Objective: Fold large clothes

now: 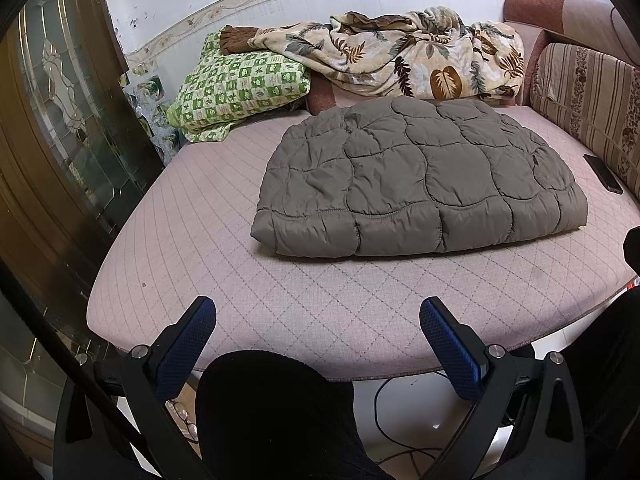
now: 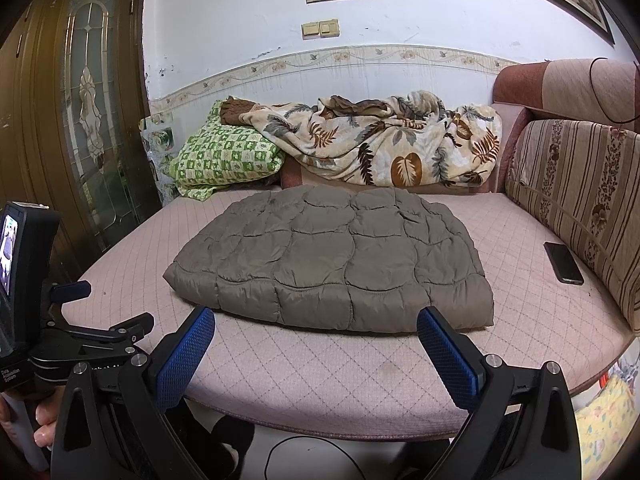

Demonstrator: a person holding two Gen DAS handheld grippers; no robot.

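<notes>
puffy grey-brown quilted coat (image 2: pixel 332 260), folded flat

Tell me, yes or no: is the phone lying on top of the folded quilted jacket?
No. The phone lies on the pink cushion to the right of the quilted jacket, apart from it.

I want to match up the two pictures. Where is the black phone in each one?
Left wrist view: the phone lies at the far right edge, on the pink cushion, right of the grey quilted coat.
Right wrist view: the phone lies right of centre, on the cushion beside the striped backrest.
Shared landmark: the leaf-print blanket heaped behind the coat in both.
</notes>
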